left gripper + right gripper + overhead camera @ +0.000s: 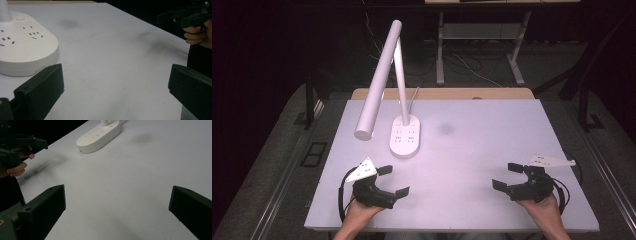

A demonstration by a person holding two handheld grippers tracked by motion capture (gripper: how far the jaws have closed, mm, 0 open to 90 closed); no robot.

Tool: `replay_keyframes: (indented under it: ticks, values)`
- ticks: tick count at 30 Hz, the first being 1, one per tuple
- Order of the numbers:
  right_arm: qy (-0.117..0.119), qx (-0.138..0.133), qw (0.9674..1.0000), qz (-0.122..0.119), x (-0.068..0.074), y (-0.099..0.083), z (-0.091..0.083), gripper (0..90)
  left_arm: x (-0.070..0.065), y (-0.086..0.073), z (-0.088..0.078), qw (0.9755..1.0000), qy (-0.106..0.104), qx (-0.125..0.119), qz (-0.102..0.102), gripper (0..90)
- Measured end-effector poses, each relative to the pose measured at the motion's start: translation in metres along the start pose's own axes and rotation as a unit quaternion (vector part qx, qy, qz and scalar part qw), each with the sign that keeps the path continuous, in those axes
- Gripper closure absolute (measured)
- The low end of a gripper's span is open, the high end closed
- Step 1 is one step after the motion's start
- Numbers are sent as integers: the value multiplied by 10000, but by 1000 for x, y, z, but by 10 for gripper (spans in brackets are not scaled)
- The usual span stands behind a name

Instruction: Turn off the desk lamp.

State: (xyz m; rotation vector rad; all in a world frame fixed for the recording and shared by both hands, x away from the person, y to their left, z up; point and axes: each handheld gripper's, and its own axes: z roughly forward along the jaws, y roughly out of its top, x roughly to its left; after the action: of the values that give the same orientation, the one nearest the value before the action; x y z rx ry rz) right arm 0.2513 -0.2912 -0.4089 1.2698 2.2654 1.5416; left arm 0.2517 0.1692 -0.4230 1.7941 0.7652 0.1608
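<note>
Lamp (404, 135) stands on its white oval base toward the back left of the table (492, 135), its long head tilted out over the left side. Left gripper (393, 180) and right gripper (508, 175) hover near the front edge, jaws spread wide, both empty.

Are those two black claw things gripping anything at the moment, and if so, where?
Nothing is held. The left gripper and right gripper both hang open over the white table, apart from the white desk lamp.
</note>
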Motion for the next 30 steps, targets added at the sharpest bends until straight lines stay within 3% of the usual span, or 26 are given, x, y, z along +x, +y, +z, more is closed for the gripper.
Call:
replay_keyframes:
  ticks: [30]
  values:
    - [33,300,9995,13,0,2,1,8,-1,0,-1,10000,1,32,48,0]
